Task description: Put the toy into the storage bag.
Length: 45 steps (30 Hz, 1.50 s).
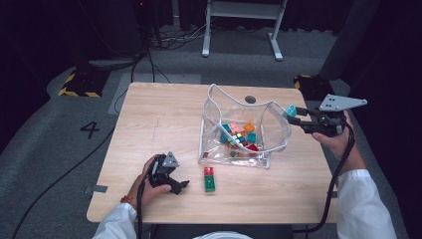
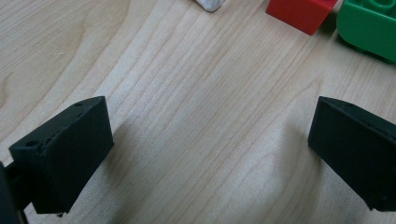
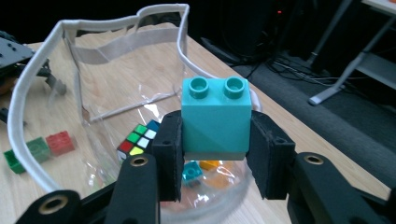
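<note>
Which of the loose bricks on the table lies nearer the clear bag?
The red brick: it lies just in front of the clear bag, and the green brick sits behind it, on the person's side.

The table (image 1: 164,124) is pale wood with a fine straight grain and a matt, smooth face. The teal brick (image 3: 215,117) is moulded plastic, smooth with a soft sheen, as are the red brick (image 2: 301,13) and the green brick (image 2: 369,28) at twelve to one o'clock in the left gripper view, the green one glossier. The bag (image 1: 271,127) is clear, glossy plastic film, creased, edged with white woven cloth binding. The puzzle cube (image 3: 138,139) inside it has shiny coloured tiles. The right gripper (image 3: 215,158) has matt black, slightly grainy pads; the left gripper (image 2: 205,158) looks likewise.
</note>
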Each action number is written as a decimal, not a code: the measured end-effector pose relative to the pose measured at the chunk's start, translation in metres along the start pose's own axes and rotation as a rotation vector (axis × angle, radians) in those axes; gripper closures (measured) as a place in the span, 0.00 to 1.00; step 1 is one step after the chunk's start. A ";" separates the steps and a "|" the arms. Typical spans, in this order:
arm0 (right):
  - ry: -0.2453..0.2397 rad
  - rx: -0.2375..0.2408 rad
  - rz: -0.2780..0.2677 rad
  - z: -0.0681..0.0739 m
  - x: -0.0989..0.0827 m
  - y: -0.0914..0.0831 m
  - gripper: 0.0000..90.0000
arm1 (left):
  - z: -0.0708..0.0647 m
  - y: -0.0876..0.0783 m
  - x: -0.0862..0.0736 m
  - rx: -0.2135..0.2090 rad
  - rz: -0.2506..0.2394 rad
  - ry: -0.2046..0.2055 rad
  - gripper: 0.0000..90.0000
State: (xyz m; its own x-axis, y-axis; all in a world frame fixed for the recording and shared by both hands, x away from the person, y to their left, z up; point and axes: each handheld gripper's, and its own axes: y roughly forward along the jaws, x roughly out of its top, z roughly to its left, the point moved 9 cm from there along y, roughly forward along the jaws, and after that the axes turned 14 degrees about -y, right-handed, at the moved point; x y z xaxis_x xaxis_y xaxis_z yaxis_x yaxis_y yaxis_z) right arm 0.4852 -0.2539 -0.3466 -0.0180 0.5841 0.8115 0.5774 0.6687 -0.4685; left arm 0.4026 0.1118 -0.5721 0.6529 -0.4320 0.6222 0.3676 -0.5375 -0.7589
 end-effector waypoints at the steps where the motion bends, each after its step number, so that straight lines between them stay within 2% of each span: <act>1: -0.005 0.005 0.009 0.000 0.002 0.003 0.66 | 0.000 0.000 0.000 0.000 0.000 0.001 0.00; 5: -0.031 0.013 0.071 -0.005 0.006 0.024 0.66 | 0.000 0.000 0.000 0.000 0.000 0.001 0.00; 6: -0.024 0.019 0.081 -0.004 0.007 0.027 0.66 | 0.000 0.000 0.000 0.000 0.000 0.001 0.00; 8: -0.053 0.043 0.089 -0.002 0.010 0.038 0.66 | 0.000 0.000 0.000 0.000 0.000 0.001 0.00; 11: -0.060 0.073 0.121 0.003 0.011 0.051 0.66 | 0.000 0.000 0.000 0.000 0.000 0.000 0.00; 13: -0.098 0.095 0.154 0.005 0.011 0.061 0.66 | 0.000 0.000 0.000 0.000 0.000 0.001 0.00; 15: -0.103 0.123 0.175 0.008 0.011 0.068 0.66 | 0.000 0.000 0.000 0.000 0.000 0.000 0.00; 20: -0.156 0.194 0.261 0.018 0.007 0.086 0.66 | 0.000 0.000 0.000 0.000 -0.001 0.000 0.00; 22: -0.164 0.209 0.292 0.021 0.005 0.093 0.66 | 0.000 0.000 0.000 0.000 -0.001 0.000 0.00; 25: -0.203 0.240 0.336 0.023 0.002 0.102 0.66 | 0.000 0.000 0.000 0.001 0.000 0.000 0.00; 27: -0.207 0.256 0.371 0.027 -0.001 0.107 0.66 | 0.000 0.000 0.000 0.000 -0.001 0.000 0.00; 28: -0.212 0.258 0.370 0.027 -0.002 0.110 0.66 | 0.000 0.000 0.000 0.000 -0.001 0.000 0.00; 30: -0.206 0.266 0.408 0.030 -0.004 0.114 0.66 | 0.000 0.000 0.000 0.000 -0.001 0.000 0.00; 32: -0.232 0.268 0.429 0.029 -0.007 0.119 0.66 | 0.000 0.000 0.000 0.000 -0.001 0.000 0.00; 34: -0.231 0.270 0.460 0.030 -0.008 0.121 0.66 | 0.000 0.000 0.000 0.000 -0.001 0.000 0.00; 42: -0.270 0.283 0.580 0.031 -0.025 0.121 0.66 | 0.000 0.000 0.000 0.001 0.000 0.001 0.00; 45: -0.281 0.273 0.656 0.028 -0.037 0.116 0.66 | 0.000 0.000 0.000 0.000 -0.001 0.000 0.00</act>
State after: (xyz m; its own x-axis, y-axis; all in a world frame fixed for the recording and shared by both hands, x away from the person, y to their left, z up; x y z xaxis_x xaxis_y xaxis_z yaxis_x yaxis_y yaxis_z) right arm 0.5303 -0.1853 -0.4412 0.0306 0.9716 0.2348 0.3197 0.2130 -0.9232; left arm 0.4027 0.1117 -0.5722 0.6524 -0.4314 0.6231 0.3686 -0.5378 -0.7582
